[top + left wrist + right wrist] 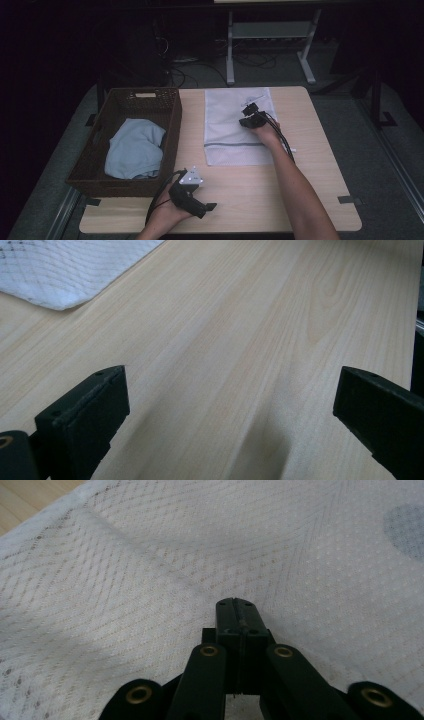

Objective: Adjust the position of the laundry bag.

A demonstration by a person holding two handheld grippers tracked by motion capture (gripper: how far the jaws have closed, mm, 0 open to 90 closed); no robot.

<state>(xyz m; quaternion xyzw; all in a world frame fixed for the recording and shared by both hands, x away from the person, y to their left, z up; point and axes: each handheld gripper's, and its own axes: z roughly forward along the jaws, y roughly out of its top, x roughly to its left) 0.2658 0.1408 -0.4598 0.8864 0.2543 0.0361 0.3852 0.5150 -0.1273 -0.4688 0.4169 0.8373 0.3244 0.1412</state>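
Note:
A white mesh bag [225, 130] lies flat on the wooden table [310, 195], with a grey stripe across its near part. My right gripper [250, 109] rests on the bag's far right part, jaws pressed together. In the right gripper view the mesh [150, 555] creases toward the closed tips [235, 611], so a pinch of fabric seems caught there. My left gripper [205, 194] sits near the table's front edge. It is open [230, 410] over bare wood, with a corner of the bag [60, 270] farther off.
A dark wicker basket [173, 125] stands on the table's left side, holding a crumpled light blue cloth [135, 150]. Bare wood runs along the front and right of the bag. A metal frame with cables stands on the floor behind the table.

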